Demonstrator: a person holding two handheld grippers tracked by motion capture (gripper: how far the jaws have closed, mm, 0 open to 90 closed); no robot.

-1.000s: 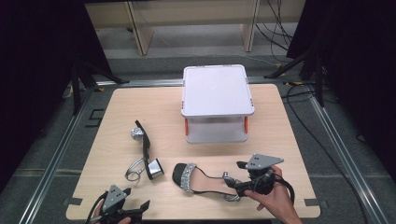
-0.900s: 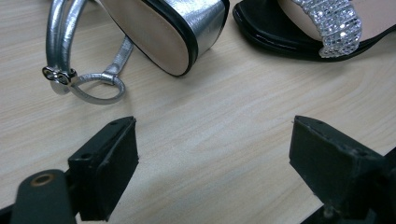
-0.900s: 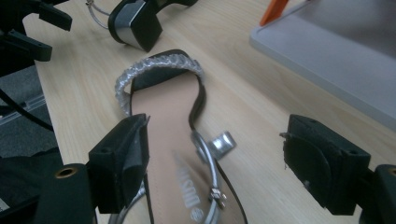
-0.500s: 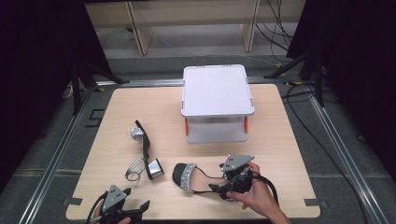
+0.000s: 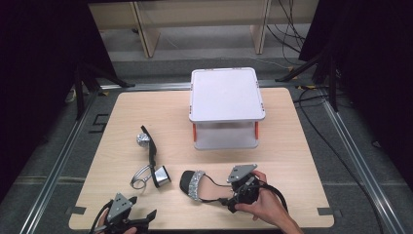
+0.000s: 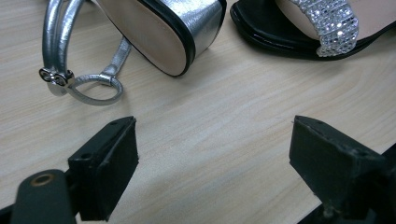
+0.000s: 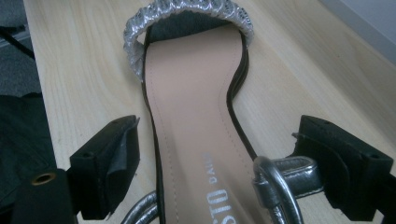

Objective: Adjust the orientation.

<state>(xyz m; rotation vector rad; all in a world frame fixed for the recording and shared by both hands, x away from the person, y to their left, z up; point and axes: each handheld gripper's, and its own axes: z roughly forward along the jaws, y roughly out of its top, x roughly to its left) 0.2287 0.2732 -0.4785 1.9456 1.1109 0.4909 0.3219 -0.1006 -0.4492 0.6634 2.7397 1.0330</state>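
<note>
Tan insole lettering, partly cut off and reading "STO", marks the black high-heeled sandal with the glittering silver toe strap (image 7: pixel 196 121), which lies on the pale wooden table (image 5: pixel 302 146) in front of the white lidded plastic box (image 5: pixel 225 107). The right gripper (image 7: pixel 217 163) has its jaws spread wide around the sandal's heel end, the right jaw touching the silver ankle strap. The left gripper (image 6: pixel 215 168) hovers wide open and empty at the table's near edge, just short of the second sandal, lying on its side (image 6: pixel 159 28).
</note>
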